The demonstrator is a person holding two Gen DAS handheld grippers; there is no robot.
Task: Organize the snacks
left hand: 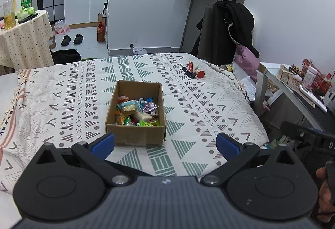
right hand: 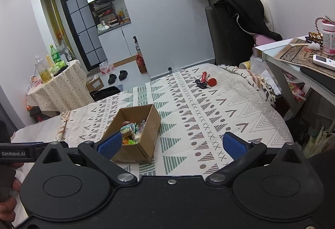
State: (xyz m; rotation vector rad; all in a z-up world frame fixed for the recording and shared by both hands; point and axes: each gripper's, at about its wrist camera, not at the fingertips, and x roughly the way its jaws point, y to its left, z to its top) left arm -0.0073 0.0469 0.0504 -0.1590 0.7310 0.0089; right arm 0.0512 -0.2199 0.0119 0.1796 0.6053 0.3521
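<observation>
Both blue pads of your left tongs (left hand: 165, 143) stand spread wide and empty, with the cardboard box (left hand: 135, 113) of snacks (left hand: 137, 111) just beyond them on the patterned bed cover (left hand: 209, 107). Your right tongs (right hand: 171, 144) are spread too, the box (right hand: 134, 134) near their left pad and keys (right hand: 204, 81) far off.

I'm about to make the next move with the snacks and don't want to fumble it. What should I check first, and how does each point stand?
1. Left claw open and empty: ok.
2. Right claw open and empty: ok.
3. Cardboard box upright, top open: ok.
4. Snacks inside the box, none loose on the patterned blanket: ok.
5. Keys lie apart from the box, out of the way: ok.
6. Where the snacks should go next: cannot tell.
</observation>
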